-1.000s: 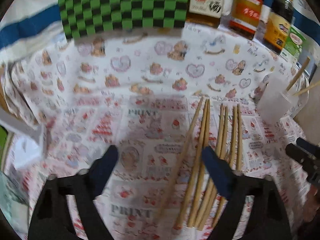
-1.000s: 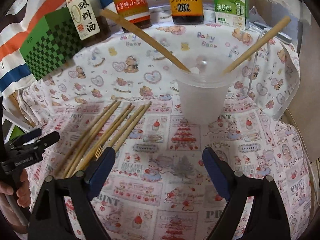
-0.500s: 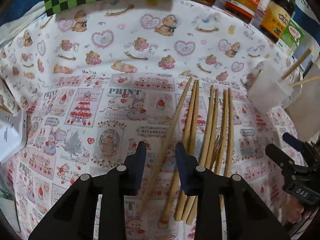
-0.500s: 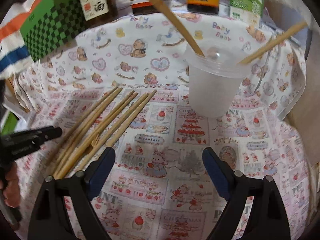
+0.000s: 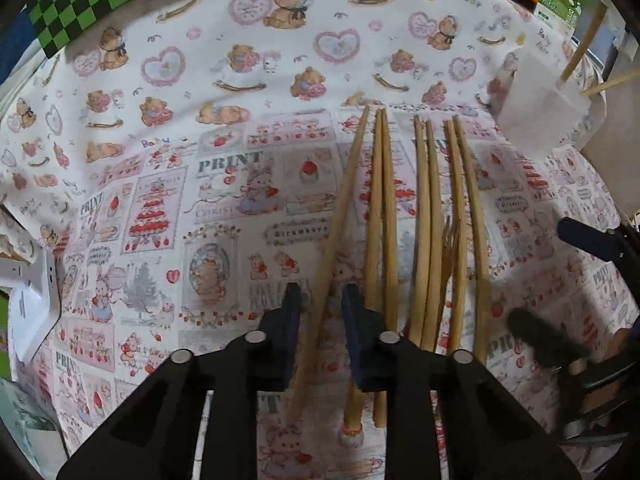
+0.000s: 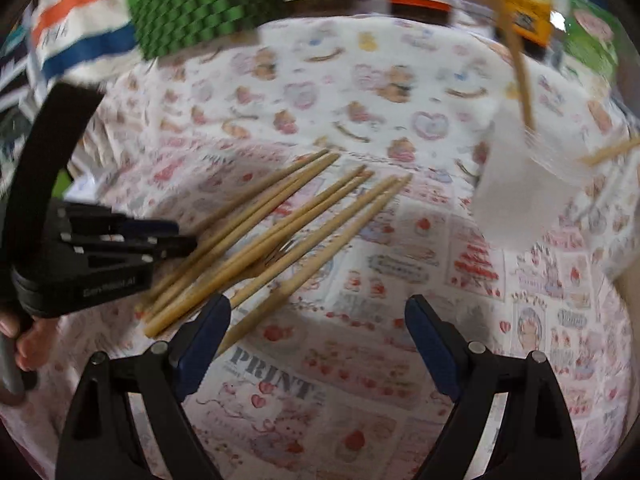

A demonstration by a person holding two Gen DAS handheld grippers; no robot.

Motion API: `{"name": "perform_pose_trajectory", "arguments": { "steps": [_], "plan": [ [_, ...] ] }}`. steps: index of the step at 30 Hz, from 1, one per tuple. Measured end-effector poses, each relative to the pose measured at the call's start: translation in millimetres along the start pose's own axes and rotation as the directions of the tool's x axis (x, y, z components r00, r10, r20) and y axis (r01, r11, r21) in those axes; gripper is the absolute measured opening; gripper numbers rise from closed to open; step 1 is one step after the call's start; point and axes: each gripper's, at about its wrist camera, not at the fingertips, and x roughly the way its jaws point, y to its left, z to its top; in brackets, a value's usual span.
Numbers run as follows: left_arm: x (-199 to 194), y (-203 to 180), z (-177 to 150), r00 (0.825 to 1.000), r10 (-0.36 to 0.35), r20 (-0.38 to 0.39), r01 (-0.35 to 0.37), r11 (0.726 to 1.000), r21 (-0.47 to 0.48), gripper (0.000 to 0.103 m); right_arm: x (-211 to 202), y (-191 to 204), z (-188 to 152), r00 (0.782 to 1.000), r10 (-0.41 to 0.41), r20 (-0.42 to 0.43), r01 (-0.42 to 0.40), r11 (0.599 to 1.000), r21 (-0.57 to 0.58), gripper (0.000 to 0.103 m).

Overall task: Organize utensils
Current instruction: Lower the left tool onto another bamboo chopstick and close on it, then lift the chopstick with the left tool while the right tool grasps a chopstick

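Left wrist view, looking down at a printed tablecloth [image 5: 224, 92] of bears and hearts. Far right on it, a translucent plastic cup [image 5: 540, 108] with two chopsticks already standing inside. Left of the cup, a row of loose wooden chopsticks [image 5: 424, 216] lying flat, tips pointing away, a small fork [image 5: 450, 236] tucked among them. Leftmost chopstick [image 5: 340, 216] set a little apart from the row and angled, passing between the fingers of the left gripper [image 5: 320, 304]. Fingers narrowed almost onto that stick, a sliver of gap on each side; firm contact not certain.

Right wrist view, blurred: right gripper [image 6: 318, 326] spread wide and empty, hovering over the cloth on the near side of the row, well left of the cup [image 6: 520, 196].

Likely step: pinching the single chopstick for transfer to the cup. Best done by closing squarely across the shaft, near its thick end but far enough up for balance, keeping the right-hand pad [image 5: 356, 320] clear of the neighbouring pair so only one stick lifts. Lift straight up before swinging toward the cup
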Motion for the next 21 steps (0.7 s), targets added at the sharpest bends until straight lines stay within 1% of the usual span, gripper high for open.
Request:
{"name": "perform_pose_trajectory", "arguments": {
  "steps": [1,3,5,7,9,11,12,13,14,15,16,17,18,19,20,21],
  "plan": [
    [0,1,0,1.000,-0.005,-0.002,0.005,1.000,-0.006,0.008,3,4,0,1.000,-0.007,-0.008,0.007,1.000,-0.015,0.088],
    [0,2,0,1.000,-0.013,0.001,0.013,1.000,-0.016,0.008,10,8,-1,0.999,0.002,-0.034,-0.003,1.000,-0.015,0.088],
    [-5,7,-2,1.000,-0.022,0.020,0.022,0.999,-0.031,0.007,16,9,-2,0.998,0.023,-0.057,-0.023,1.000,-0.006,0.088],
    [-18,9,-2,0.996,-0.063,0.061,0.065,0.997,-0.046,0.007,19,12,-4,0.998,0.029,-0.064,-0.029,1.000,-0.005,0.088],
    [-39,9,-3,0.983,-0.104,0.150,0.113,0.993,-0.047,0.006,21,17,-6,0.997,0.029,-0.072,-0.031,0.999,-0.023,0.088],
    [-61,13,-4,0.959,-0.127,0.253,0.145,0.988,-0.055,0.006,21,21,-8,0.997,0.024,-0.073,-0.027,0.999,-0.042,0.088],
    [-67,17,-4,0.945,-0.162,0.283,0.186,0.981,-0.061,0.006,21,21,-8,0.997,0.019,-0.073,-0.022,0.999,-0.041,0.088],
    [-68,23,-2,0.931,-0.212,0.299,0.245,0.967,-0.077,0.006,21,21,-8,0.997,0.018,-0.074,-0.021,0.999,-0.039,0.088],
    [-70,29,-2,0.920,-0.233,0.315,0.276,0.956,-0.099,0.006,20,21,-8,0.997,0.017,-0.075,-0.020,0.999,-0.038,0.088],
    [-71,33,-1,0.916,-0.217,0.338,0.271,0.955,-0.121,0.006,20,21,-8,0.997,0.016,-0.074,-0.019,0.999,-0.038,0.088],
    [-72,32,0,0.916,-0.181,0.359,0.244,0.960,-0.138,0.006,20,20,-9,0.997,0.016,-0.074,-0.018,0.999,-0.032,0.087],
    [-75,34,0,0.914,-0.146,0.378,0.218,0.964,-0.153,0.006,19,18,-9,0.997,0.017,-0.078,-0.018,1.000,-0.021,0.085],
    [-78,34,-1,0.910,-0.126,0.394,0.206,0.965,-0.166,0.006,15,16,-10,0.997,0.012,-0.075,-0.012,1.000,-0.009,0.075],
    [-82,36,-2,0.902,-0.117,0.415,0.206,0.962,-0.176,0.006,13,13,-10,0.998,0.004,-0.069,-0.004,1.000,0.000,0.068],
    [-84,39,-1,0.892,-0.114,0.437,0.213,0.959,-0.185,0.006,10,9,-11,0.998,-0.002,-0.067,0.003,1.000,0.011,0.054],
    [-90,41,-2,0.879,-0.103,0.466,0.214,0.958,-0.193,0.006,9,6,-11,0.998,-0.011,-0.068,0.012,1.000,0.019,0.043]
  ]
}}
